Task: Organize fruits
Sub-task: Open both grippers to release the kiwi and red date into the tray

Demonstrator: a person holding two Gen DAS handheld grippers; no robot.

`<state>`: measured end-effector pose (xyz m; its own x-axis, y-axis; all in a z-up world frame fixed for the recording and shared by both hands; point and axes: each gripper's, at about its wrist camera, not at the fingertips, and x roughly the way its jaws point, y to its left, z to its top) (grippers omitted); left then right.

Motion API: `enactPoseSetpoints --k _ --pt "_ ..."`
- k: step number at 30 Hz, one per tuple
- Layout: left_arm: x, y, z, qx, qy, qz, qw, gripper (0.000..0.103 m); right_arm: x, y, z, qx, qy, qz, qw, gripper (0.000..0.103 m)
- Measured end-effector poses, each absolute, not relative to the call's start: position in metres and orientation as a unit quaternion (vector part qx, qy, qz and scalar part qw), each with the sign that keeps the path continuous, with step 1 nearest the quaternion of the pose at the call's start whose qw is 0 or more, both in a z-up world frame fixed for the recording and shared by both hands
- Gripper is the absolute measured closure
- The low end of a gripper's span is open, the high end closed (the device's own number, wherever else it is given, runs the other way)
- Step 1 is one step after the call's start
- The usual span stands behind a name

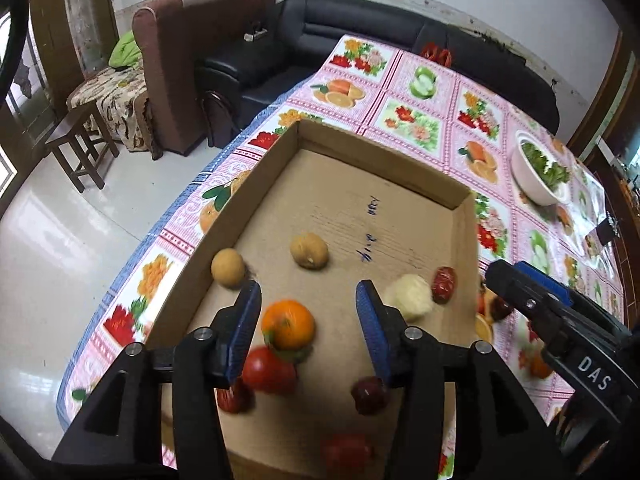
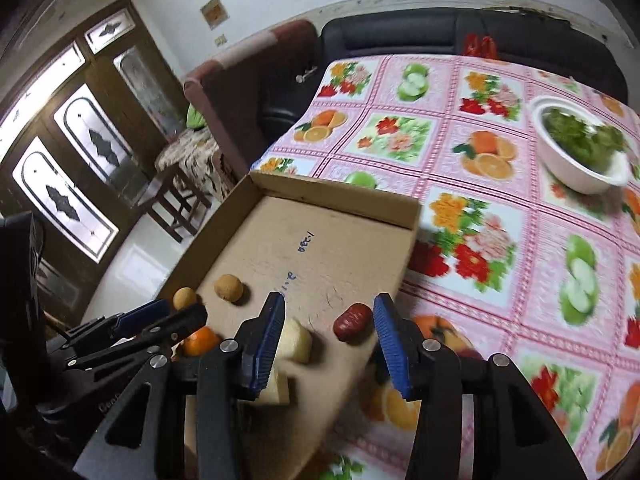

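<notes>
A shallow cardboard box sits on a fruit-print tablecloth. Inside lie an orange, a tomato, pale fruit pieces and red dates. The left gripper and right gripper hover above, jaws apart, gripping nothing.

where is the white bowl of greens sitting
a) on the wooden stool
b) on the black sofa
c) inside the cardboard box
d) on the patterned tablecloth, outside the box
d: the white bowl of greens stands on the patterned tablecloth, well clear of the cardboard box that holds the fruit.
</notes>
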<state>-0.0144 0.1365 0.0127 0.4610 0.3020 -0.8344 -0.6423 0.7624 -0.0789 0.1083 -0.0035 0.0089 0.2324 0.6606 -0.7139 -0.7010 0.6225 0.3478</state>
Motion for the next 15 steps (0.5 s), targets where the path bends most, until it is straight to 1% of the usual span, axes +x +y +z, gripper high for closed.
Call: enactPoseSetpoints --k 6,15 --pt "-0.029 0.105 0.027 -0.171 0.414 0.289 0.846 0.055 0.09 -0.051 0.022 -0.007 0.429 0.424 0.797 0.054" --pt "-0.038 0.068 0.036 -0.152 0.408 0.275 0.857 0.053 0.069 -0.12 0.026 0.005 0.418 0.395 0.818 0.054"
